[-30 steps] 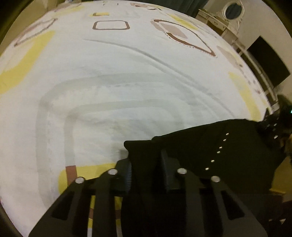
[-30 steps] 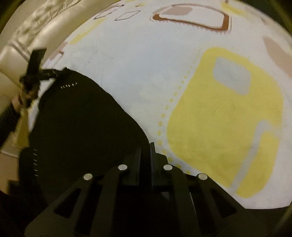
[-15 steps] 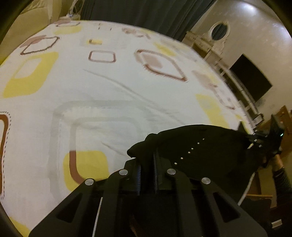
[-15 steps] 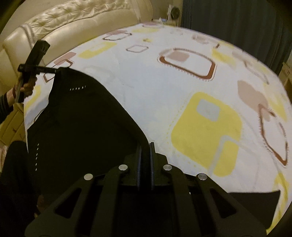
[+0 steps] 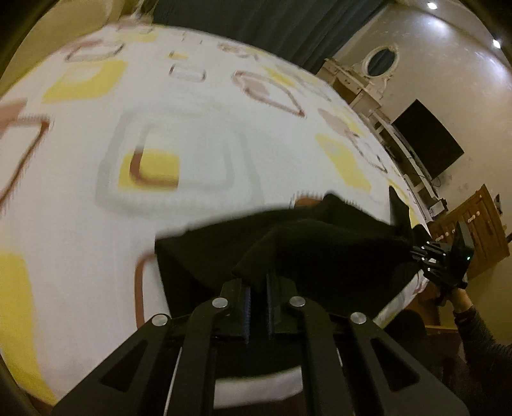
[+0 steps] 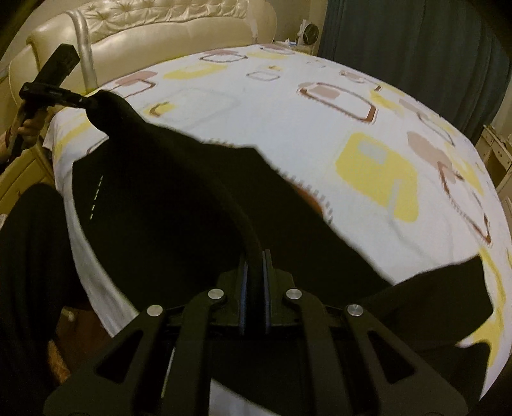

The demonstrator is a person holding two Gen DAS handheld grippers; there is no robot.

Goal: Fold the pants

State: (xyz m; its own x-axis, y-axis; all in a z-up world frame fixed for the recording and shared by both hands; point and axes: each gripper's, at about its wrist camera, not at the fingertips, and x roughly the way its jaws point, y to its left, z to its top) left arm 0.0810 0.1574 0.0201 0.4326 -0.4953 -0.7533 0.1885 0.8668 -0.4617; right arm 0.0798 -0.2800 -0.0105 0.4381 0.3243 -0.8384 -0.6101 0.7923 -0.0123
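The left wrist view alone shows a dresser with an oval mirror [image 5: 380, 60] and a dark screen [image 5: 427, 140] on the far right; the right wrist view alone shows the cream tufted headboard [image 6: 153, 28] at far left. The black pants [image 6: 166, 204] lie at the near edge of the bed [image 6: 288, 128], a taut fold running left to right between the grippers. The left gripper [image 5: 258, 281] and right gripper [image 6: 254, 259] are both clamped tight on the pants
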